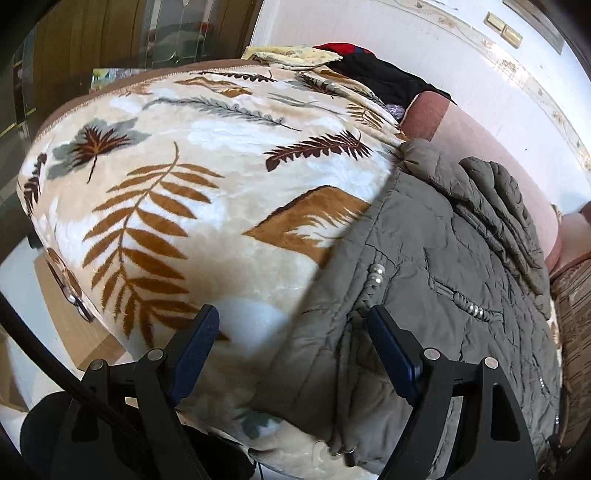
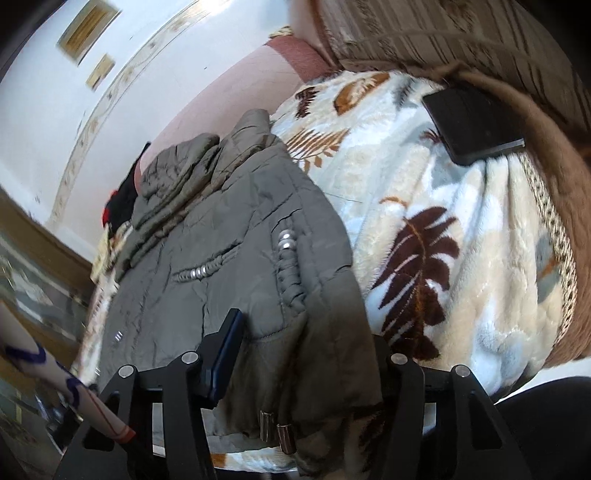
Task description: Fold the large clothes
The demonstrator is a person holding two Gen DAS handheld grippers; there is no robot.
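Note:
A grey-green quilted jacket (image 1: 454, 266) with pearl trim lies on a cream blanket with a leaf print (image 1: 177, 177); its hood lies bunched at the far end. My left gripper (image 1: 291, 332) is open over the jacket's near left edge, one finger over the blanket, one over the jacket. In the right wrist view the jacket (image 2: 229, 236) lies on the same blanket (image 2: 443, 221). My right gripper (image 2: 306, 354) is open around the jacket's near hem corner; the right finger is hidden under the cloth.
A black flat case (image 2: 472, 122) lies on the blanket at the far right. Dark and red clothes (image 1: 373, 70) are piled at the bed's far end. A pink headboard (image 1: 480, 147) and a white wall lie beyond. A brown patterned cushion (image 2: 443, 33) lies at the right.

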